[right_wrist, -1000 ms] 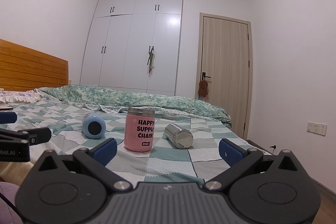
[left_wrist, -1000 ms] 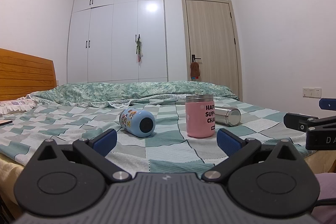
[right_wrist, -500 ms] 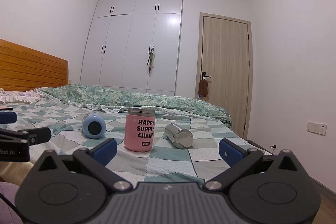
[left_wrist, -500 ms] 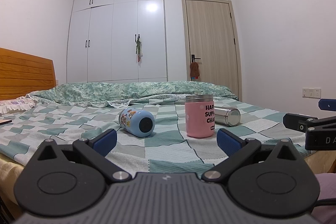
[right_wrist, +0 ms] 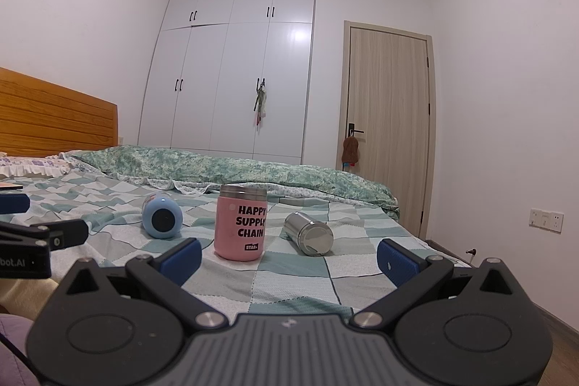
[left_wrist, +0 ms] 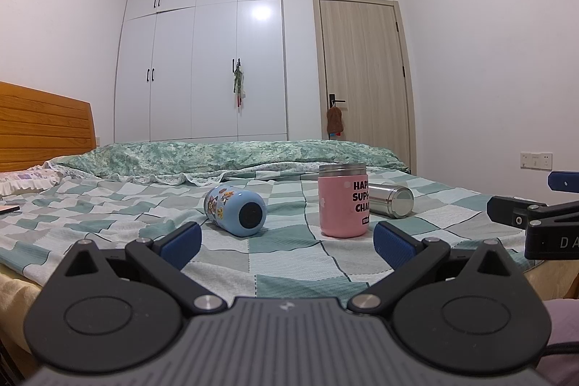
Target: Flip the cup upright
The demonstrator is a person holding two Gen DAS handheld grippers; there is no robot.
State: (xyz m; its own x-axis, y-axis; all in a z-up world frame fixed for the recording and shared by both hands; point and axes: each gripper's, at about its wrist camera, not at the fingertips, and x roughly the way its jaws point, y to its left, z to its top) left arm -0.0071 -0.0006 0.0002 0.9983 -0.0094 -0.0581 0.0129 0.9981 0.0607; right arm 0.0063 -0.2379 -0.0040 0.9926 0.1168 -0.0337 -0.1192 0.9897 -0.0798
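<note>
Both tongs — left gripper (left_wrist: 286, 239), right gripper (right_wrist: 289, 257) — gape empty; blue cup (left_wrist: 236, 211) and steel cup (right_wrist: 309, 234) lie sideways.

Three containers in a row on the bed (left_wrist: 282, 263): cartoon cup (left_wrist: 235, 211) lying on its side at left, lettered cup (left_wrist: 343, 200) upright in the middle, steel cup (right_wrist: 308, 233) on its side at right, slightly behind. Wardrobe (left_wrist: 202, 60) and door (left_wrist: 362, 78) behind the bed.
</note>
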